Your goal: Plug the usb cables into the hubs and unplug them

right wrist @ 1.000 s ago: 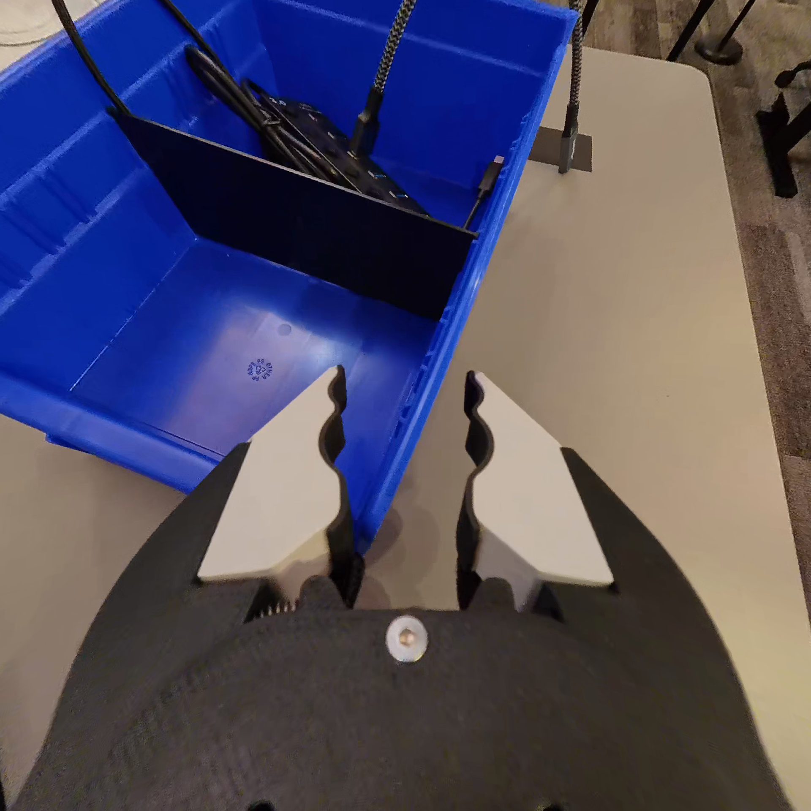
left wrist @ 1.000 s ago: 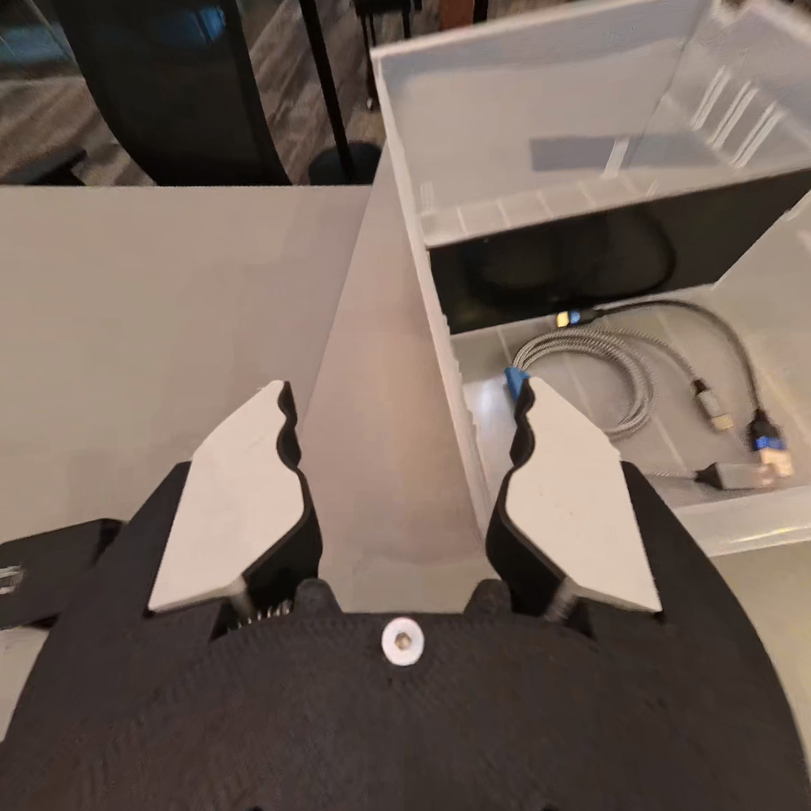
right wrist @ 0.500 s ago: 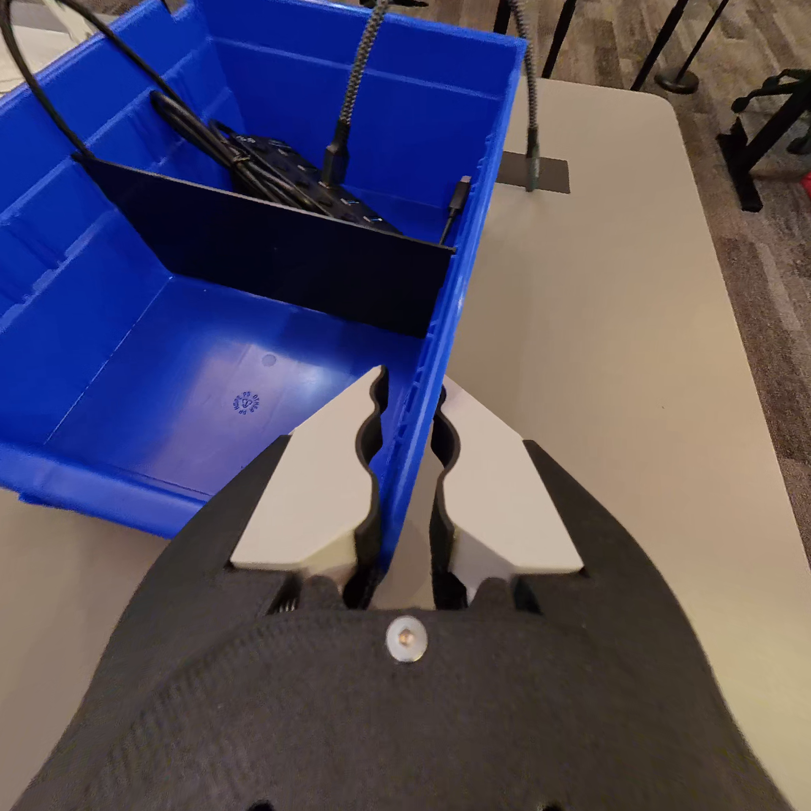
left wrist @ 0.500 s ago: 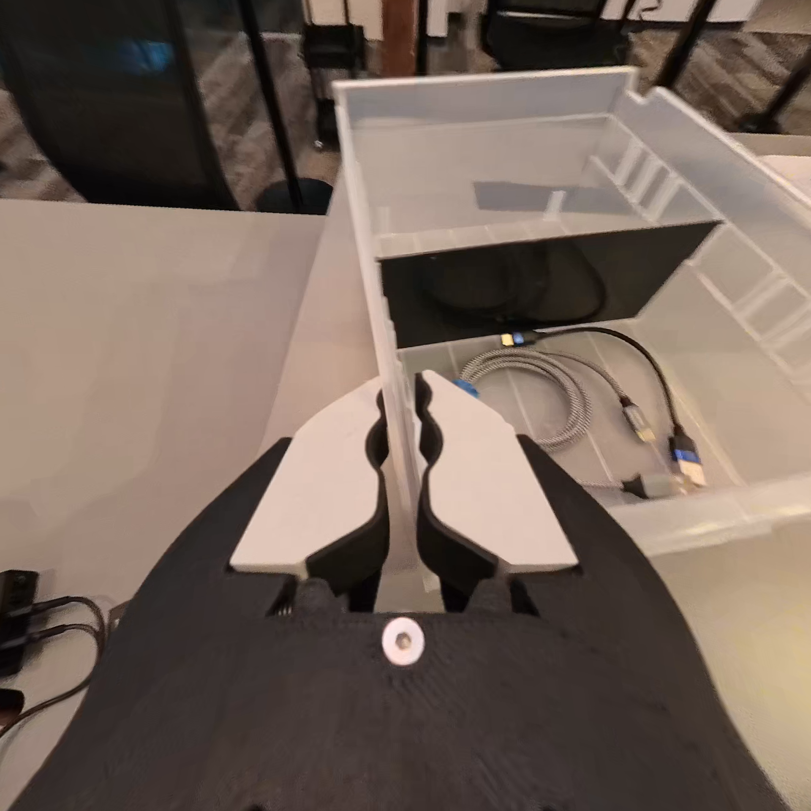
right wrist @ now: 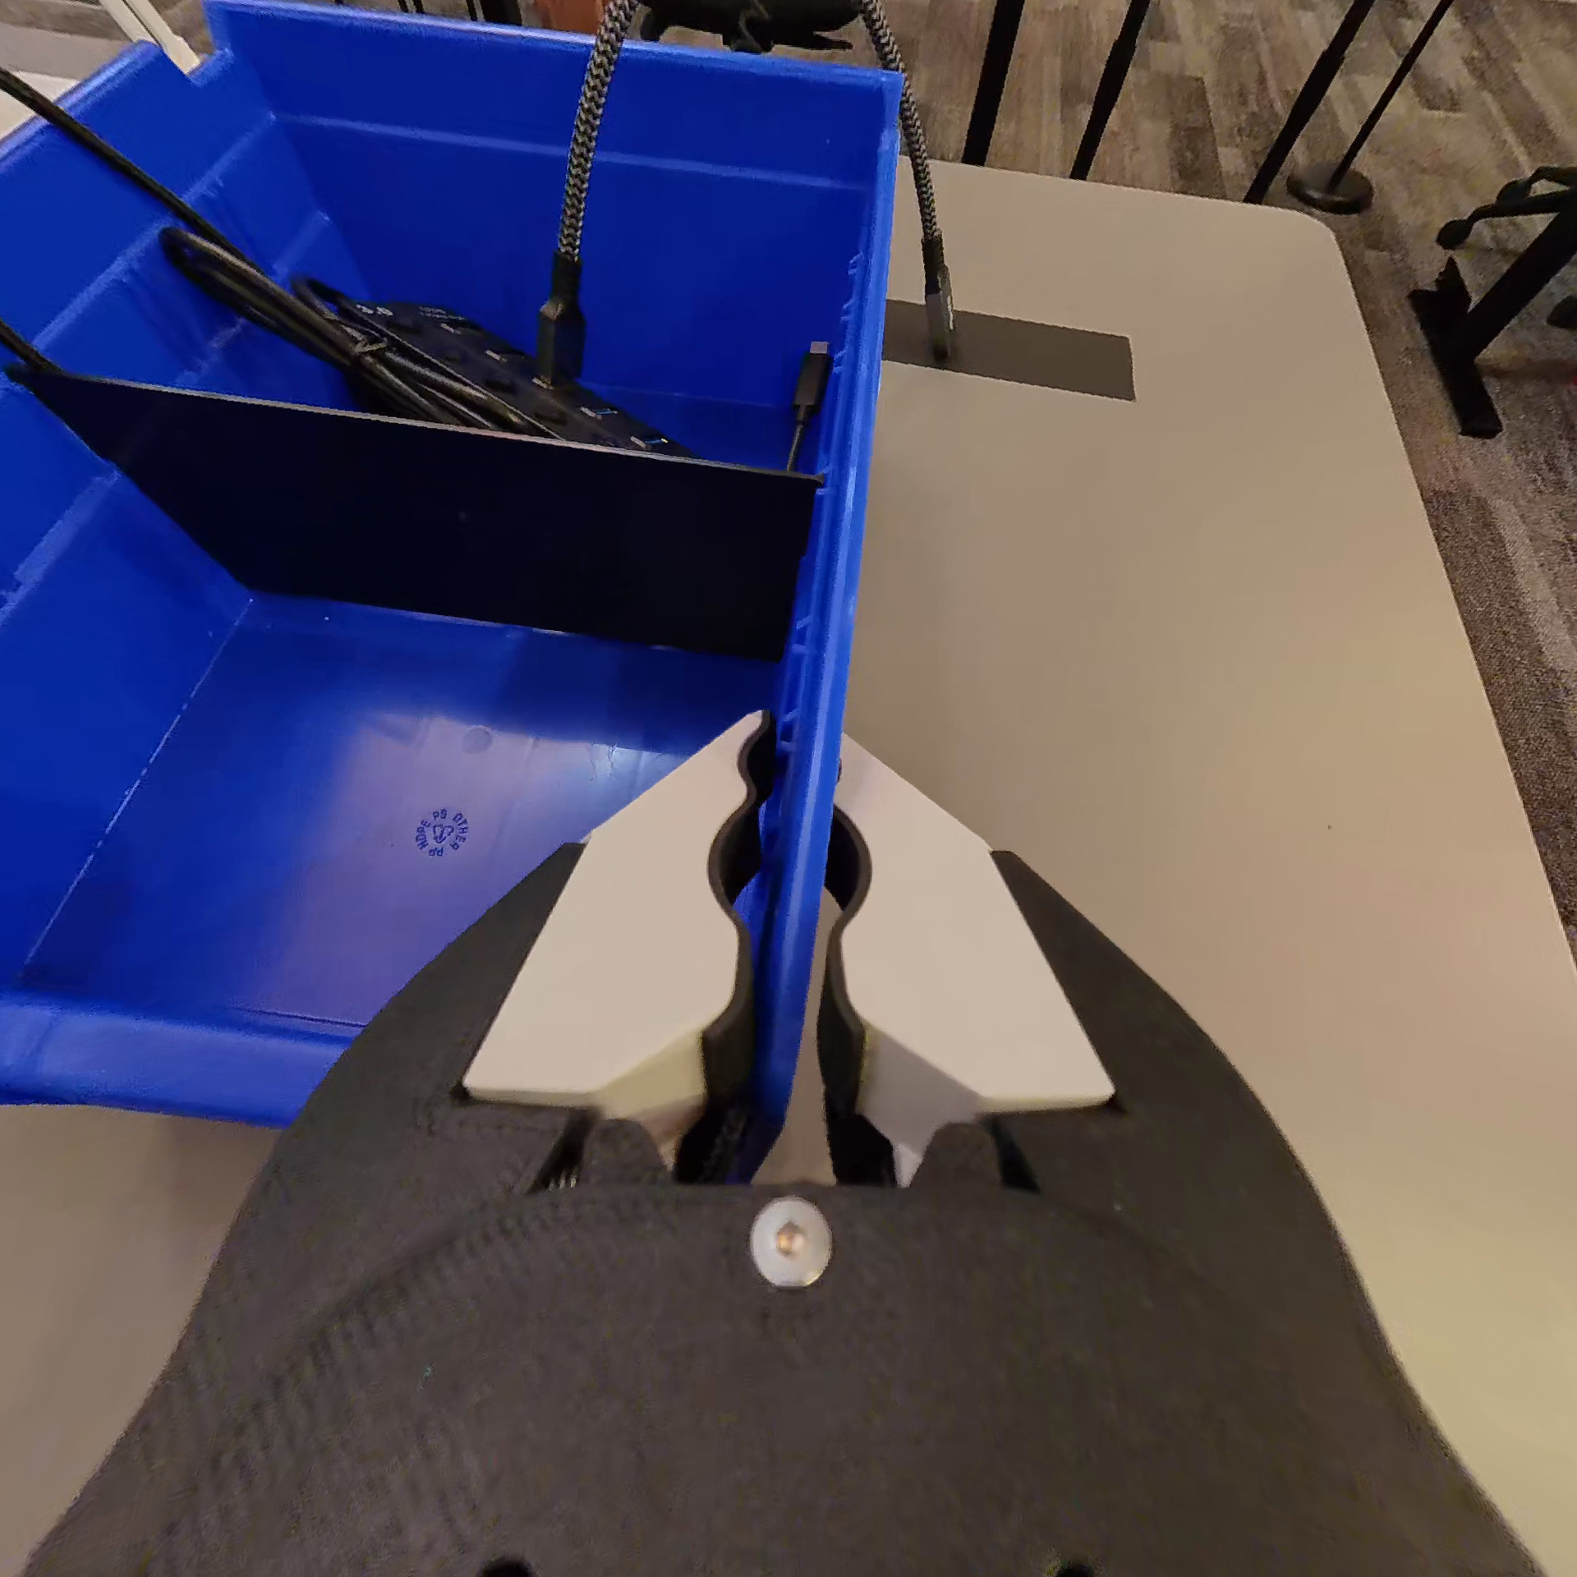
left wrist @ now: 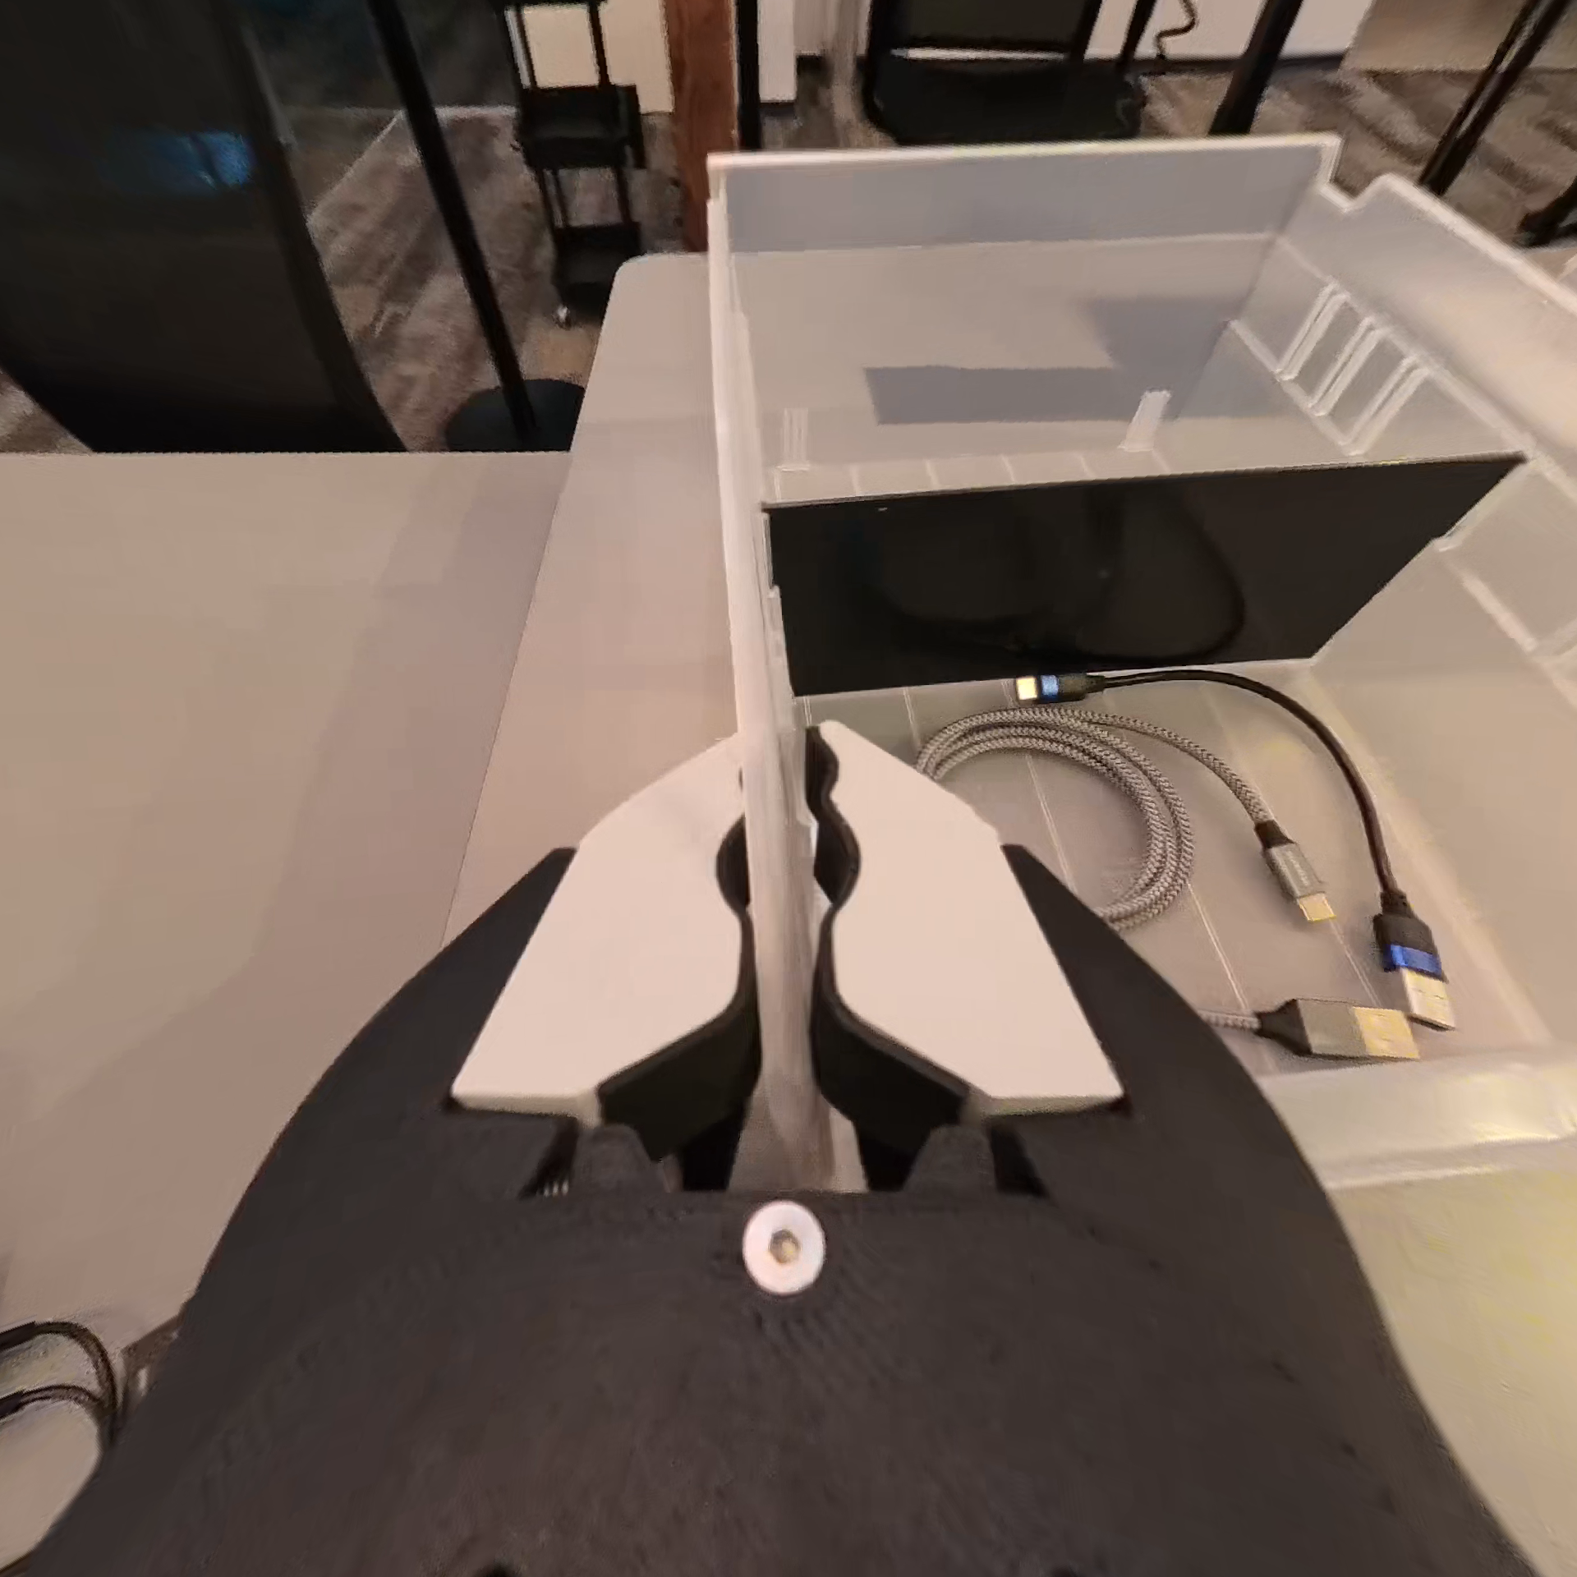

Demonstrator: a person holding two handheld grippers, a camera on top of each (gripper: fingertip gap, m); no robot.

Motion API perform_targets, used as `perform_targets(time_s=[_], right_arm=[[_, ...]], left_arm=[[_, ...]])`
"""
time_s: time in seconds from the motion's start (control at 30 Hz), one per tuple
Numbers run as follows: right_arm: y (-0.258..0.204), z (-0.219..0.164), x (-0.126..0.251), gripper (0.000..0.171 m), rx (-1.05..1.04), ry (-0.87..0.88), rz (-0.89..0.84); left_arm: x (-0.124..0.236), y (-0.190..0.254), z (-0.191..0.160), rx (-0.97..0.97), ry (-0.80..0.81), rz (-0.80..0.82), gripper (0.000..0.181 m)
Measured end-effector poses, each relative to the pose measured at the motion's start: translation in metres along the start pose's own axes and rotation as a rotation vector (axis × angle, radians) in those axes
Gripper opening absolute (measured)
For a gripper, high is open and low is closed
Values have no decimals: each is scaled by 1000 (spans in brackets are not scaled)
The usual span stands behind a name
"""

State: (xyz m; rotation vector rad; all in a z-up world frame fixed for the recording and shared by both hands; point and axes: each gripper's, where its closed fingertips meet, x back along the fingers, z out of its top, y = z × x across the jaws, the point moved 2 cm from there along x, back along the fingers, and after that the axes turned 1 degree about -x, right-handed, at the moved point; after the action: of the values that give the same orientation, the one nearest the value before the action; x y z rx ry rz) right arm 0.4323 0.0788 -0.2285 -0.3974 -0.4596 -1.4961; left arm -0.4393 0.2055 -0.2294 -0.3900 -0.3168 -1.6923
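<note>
Both grippers wide open a second ago, now clamped: left gripper [left wrist: 775,759] jaws pinch the clear bin [left wrist: 1408,282] wall, usb cables [left wrist: 1109,802] just right of them. Right gripper [right wrist: 802,751] jaws squeeze the blue bin [right wrist: 853,427] wall, hub [right wrist: 512,384] ahead-left behind the black divider [right wrist: 444,520].

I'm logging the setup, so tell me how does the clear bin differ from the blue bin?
The clear bin is see-through; the blue bin is solid blue. The clear bin's near compartment holds loose USB cables; the blue bin's near one is empty. A hub lies behind the blue bin's divider; the clear bin's far compartment looks empty. Both have a black divider and a gripper shut on a side wall: left gripper, right gripper.
</note>
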Motion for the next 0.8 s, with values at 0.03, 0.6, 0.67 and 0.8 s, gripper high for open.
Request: perform_targets(time_s=[0.03,0.6,0.67,0.8], right_arm=[[0,0,0,3,4,-2,0],[-45,6,-8,3,45,-20,71],[-58,8,-9,5,58,-22,95],[-84,9,-10,11,85,-28,138]], left_arm=[[-1,0,1,19,5,-3,6],[5,8,18,37,156,-33,5],[8,9,22,24,176,-29,5],[15,11,31,-7,223,-24,6]])
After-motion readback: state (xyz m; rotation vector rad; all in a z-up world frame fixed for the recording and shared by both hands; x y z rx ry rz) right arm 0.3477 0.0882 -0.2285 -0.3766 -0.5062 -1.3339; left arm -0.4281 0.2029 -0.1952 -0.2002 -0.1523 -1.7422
